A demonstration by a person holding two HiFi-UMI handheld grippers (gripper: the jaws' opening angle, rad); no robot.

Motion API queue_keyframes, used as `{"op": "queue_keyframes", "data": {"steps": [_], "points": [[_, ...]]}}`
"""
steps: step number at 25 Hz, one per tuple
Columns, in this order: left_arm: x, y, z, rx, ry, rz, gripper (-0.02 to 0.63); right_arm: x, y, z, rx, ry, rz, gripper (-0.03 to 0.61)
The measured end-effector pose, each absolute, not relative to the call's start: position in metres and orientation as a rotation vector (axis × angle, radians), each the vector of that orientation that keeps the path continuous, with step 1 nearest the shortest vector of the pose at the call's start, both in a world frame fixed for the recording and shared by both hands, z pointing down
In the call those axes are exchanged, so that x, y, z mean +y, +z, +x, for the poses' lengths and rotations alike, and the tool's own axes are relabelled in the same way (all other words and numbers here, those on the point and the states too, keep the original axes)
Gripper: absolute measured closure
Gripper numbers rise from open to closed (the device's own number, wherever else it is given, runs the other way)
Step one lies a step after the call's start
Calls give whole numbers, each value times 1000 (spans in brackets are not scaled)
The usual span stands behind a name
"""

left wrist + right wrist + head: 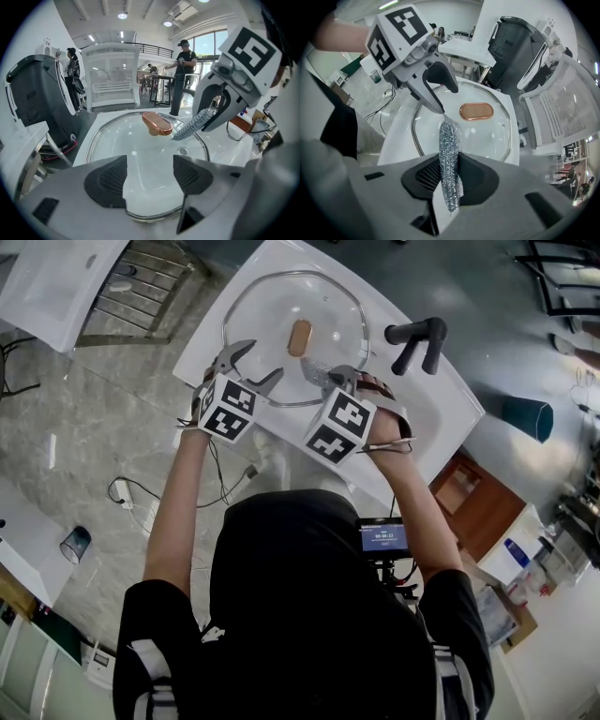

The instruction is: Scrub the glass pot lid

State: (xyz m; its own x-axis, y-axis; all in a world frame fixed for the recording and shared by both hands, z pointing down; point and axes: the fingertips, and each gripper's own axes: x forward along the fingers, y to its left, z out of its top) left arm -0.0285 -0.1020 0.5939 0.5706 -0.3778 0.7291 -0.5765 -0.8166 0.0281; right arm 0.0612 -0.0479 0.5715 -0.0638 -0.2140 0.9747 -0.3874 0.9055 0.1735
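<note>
Both jaws of the right hand-held gripper (342, 379) (450, 178) are clamped on a steel scrubber (450, 140) (319, 374) (192, 125), which is pointed towards 12 o'clock over the lid's near edge; contact cannot be told. At its 9 o'clock, the left hand-held gripper (255, 367) (149, 180) is held wide, nothing gripped, with the lid's near rim seen between its jaws. The lid (272, 324) (131, 140) (487, 136) is laid flat in a white sink (441, 418). A copper knob (299, 337) (157, 123) (476, 111) is set at its centre. A black tap (417, 338) is seen at the lid's 3 o'clock.
</note>
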Motion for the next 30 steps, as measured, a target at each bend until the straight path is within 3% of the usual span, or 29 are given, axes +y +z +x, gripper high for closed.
{"op": "queue_keyframes", "data": {"steps": [18, 20, 24, 30], "points": [[-84, 574, -41, -758, 1116, 2439, 336, -34, 561, 66, -1669, 260, 458, 505], [-81, 564, -42, -778, 1098, 2443, 350, -31, 555, 68, -1674, 264, 471, 505], [-79, 538, -46, -828, 1077, 2479, 445, -30, 539, 65, -1702, 265, 515, 505], [-73, 494, -50, -925, 984, 2490, 491, -27, 508, 59, -1752, 252, 597, 505]]}}
